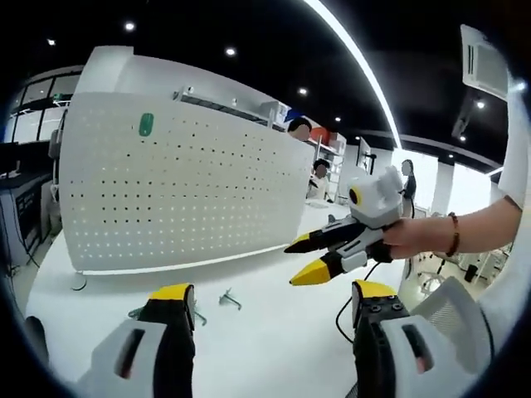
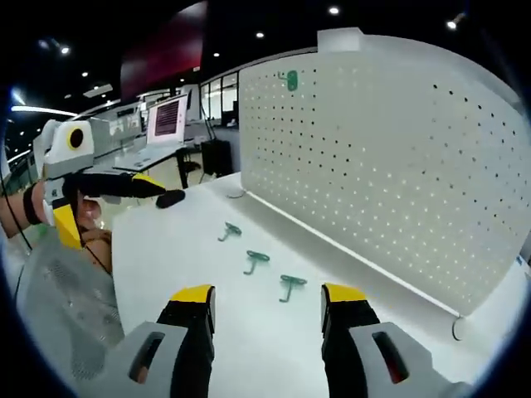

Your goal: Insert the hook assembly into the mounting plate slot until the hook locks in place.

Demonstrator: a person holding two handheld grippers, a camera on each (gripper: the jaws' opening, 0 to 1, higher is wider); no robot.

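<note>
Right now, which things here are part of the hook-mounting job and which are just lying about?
Job:
- white pegboard
- three green hooks on the table
- green hook already on the pegboard
- left hand-held gripper, open
- right hand-held gripper, open

Lying about:
- monitor
- black cable
- metal ring by the pegboard's foot

This is looking like an open-plan lab or tech workspace rather than a home. A white worktable [image 2: 166, 249] is stretching out ahead of the right gripper [image 2: 267, 303], with a tall white perforated pegboard [image 2: 382, 157] standing upright along its far edge. Beyond the table, to the left of that gripper, desks are carrying a lit monitor [image 2: 168, 118]. A black ceiling with recessed spotlights and a long light strip [image 1: 353, 58] is running overhead above the left gripper [image 1: 274, 303], and white shelving [image 1: 328, 157] is showing behind the board.
</note>
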